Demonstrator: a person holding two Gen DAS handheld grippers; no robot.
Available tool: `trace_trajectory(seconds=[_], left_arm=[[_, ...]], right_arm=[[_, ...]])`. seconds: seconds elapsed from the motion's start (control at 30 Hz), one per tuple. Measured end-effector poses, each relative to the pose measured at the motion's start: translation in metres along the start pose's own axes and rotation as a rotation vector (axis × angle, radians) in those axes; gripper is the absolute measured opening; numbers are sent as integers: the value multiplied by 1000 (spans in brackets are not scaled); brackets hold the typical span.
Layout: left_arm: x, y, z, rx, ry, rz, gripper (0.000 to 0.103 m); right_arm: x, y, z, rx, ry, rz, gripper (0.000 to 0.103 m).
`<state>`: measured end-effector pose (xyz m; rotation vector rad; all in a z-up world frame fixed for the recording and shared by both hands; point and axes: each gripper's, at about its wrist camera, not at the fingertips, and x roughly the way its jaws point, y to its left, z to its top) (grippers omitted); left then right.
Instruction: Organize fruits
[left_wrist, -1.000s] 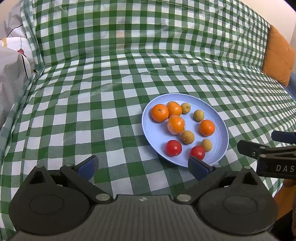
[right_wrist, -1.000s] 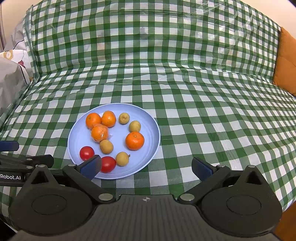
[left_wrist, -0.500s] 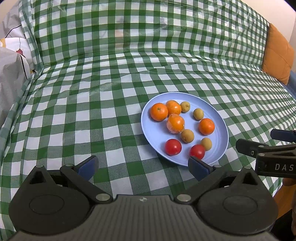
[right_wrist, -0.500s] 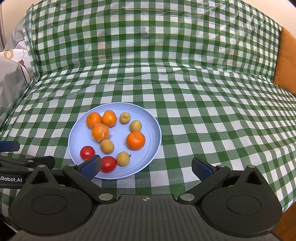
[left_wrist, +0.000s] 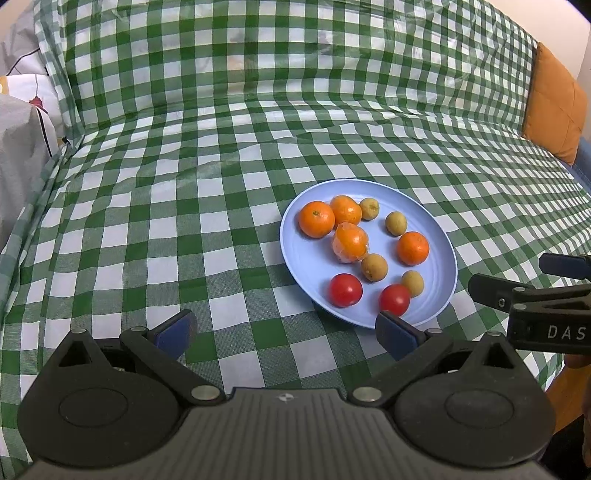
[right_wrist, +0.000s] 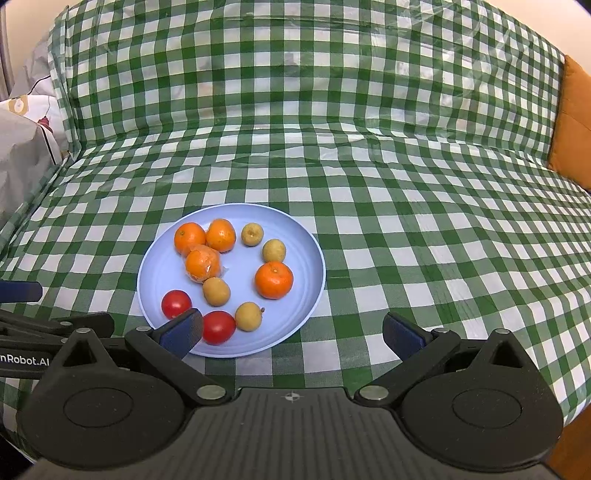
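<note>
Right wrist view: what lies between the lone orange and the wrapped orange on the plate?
Only bare blue plate separates the lone orange from the wrapped orange, seen in the right wrist view.

1. One light-blue plate (right_wrist: 314, 258) sits on the green-checked cloth (right_wrist: 406, 221); all the fruit is on it.
2. Four oranges: two touching at the far left (right_wrist: 189, 238) (right_wrist: 221, 235), one wrapped in clear film (right_wrist: 203, 263) just near of them, one alone at the right (right_wrist: 274, 279).
3. Four small yellow-brown fruits: two at the far right (right_wrist: 252, 234) (right_wrist: 274, 250), one in the middle (right_wrist: 216, 291), one near (right_wrist: 248, 316).
4. Two red tomatoes along the near left rim (right_wrist: 176, 304) (right_wrist: 219, 327).
5. One orange cushion (left_wrist: 554, 107) at the far right.
</note>
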<state>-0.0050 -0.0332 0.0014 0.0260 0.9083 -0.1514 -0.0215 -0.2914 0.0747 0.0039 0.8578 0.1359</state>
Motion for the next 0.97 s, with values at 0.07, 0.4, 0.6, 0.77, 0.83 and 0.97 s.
trace_trajectory(seconds=[0.07,0.4,0.6,0.77,0.83,0.97], left_arm=[[0,-1,0,0,0,0,103],[2,-4,0,4,1,1,103],[1,-6,0,8,-3,-1,103],[1,-7,0,11,-6,-4,103],[0,-7,0,15,-14,-8,103],[-11,-5,4,38,-94,9,103]], right_arm=[[0,0,0,3,-3,2,102],[1,-1,-1,0,-6,5,102],[1,0,0,0,-9,6,102],[1,1,1,-3,-11,6,102],[1,1,1,-9,-13,2,102],[-3,-1,6,4,-34,0,102]])
